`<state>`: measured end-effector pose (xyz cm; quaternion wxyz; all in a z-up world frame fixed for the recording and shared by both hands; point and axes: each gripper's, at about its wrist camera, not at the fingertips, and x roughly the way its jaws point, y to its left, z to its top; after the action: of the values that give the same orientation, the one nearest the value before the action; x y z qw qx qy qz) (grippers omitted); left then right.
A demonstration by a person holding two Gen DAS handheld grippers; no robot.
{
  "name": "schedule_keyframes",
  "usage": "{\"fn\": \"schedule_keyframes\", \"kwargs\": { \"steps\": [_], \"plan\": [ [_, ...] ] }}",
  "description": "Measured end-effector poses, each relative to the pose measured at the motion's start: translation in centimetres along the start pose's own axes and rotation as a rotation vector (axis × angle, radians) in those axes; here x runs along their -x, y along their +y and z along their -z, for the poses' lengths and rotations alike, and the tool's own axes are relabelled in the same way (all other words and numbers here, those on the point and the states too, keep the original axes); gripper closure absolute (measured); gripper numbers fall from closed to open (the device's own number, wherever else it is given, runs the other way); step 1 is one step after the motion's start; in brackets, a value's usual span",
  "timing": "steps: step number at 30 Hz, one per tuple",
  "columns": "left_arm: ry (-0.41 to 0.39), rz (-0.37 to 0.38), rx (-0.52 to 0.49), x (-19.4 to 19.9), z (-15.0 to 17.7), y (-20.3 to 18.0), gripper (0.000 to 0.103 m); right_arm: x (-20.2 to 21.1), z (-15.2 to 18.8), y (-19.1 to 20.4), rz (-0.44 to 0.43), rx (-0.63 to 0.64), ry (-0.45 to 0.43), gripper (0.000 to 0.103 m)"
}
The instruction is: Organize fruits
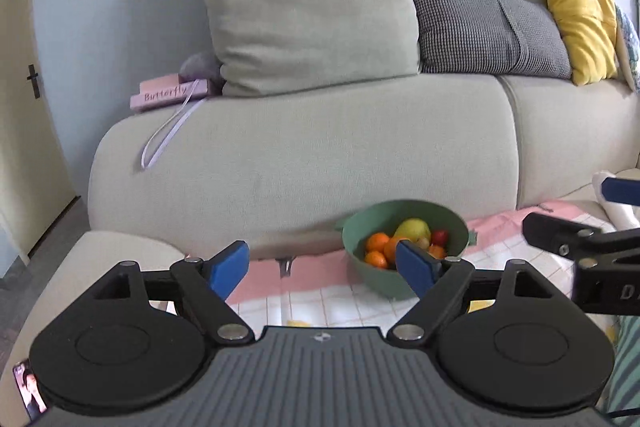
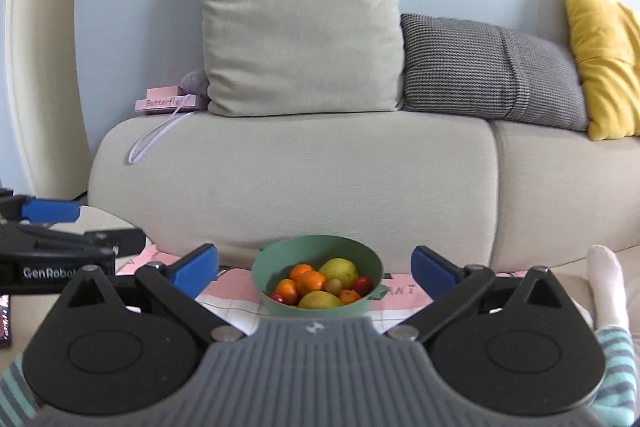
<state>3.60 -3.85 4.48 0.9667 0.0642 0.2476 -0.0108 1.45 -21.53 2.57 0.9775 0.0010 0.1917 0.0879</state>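
Note:
A green bowl sits on a pink checked cloth in front of the sofa. It holds several oranges, yellow-green pears and small red fruits. In the right wrist view my right gripper stands open, the bowl seen between its blue pads, which are apart from it. In the left wrist view my left gripper is open and empty, with the bowl ahead to the right, behind its right pad. Each gripper shows at the edge of the other's view.
A beige sofa carries a pale cushion, a grey knitted cushion and a yellow cushion. A pink "Butterfly" box lies on its left end. A white sock and striped trouser leg are at the right.

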Motion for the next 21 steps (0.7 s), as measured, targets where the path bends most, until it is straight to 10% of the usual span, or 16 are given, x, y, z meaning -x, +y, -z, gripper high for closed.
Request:
{"fn": "schedule_keyframes", "kwargs": {
  "steps": [21],
  "plan": [
    [0.167, 0.003, 0.003, -5.3, 5.0, -1.4, 0.006, -5.6, 6.1, -0.8, 0.034, 0.018, 0.182, 0.004]
  ]
}}
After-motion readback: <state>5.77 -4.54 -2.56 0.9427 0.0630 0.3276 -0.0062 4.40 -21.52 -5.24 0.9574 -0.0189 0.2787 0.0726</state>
